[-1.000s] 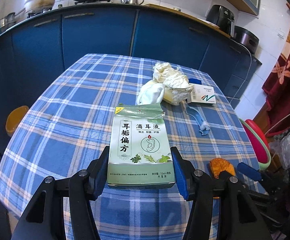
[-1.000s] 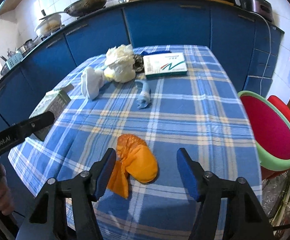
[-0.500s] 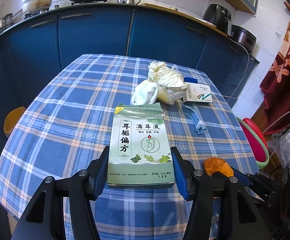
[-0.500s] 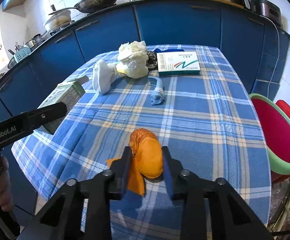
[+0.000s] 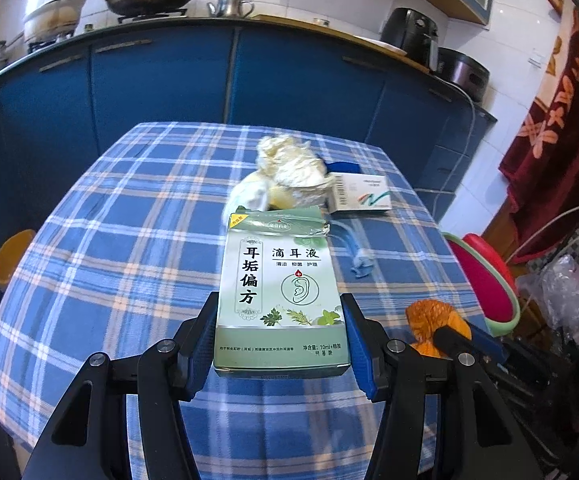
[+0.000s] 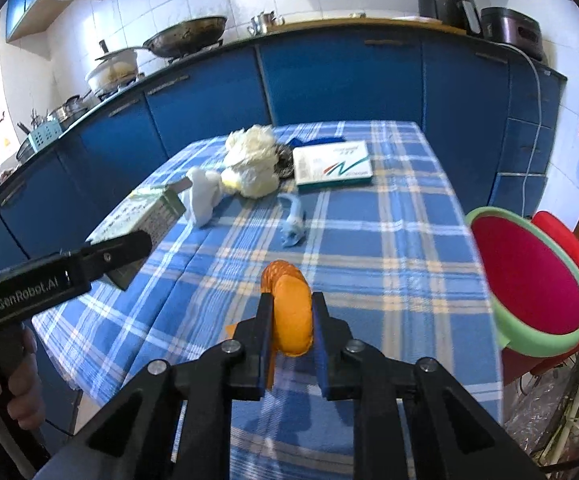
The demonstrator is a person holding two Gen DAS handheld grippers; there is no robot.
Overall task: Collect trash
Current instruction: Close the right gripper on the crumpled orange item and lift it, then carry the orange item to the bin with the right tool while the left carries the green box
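My left gripper is shut on a green and white ear-drop box and holds it above the blue plaid table. The box also shows in the right wrist view. My right gripper is shut on an orange peel, lifted off the table near its front edge. The peel shows in the left wrist view. Further back lie a crumpled white-yellow bag, a white wad, a blue plastic piece and a white medicine box.
A red bowl with a green rim sits on a red stool right of the table. Blue kitchen cabinets run behind. An orange stool stands left of the table. Plastic bags lie at the far right.
My right gripper closed on the orange peel and lifted it off the table. My left gripper kept hold of the green box and rose slightly.
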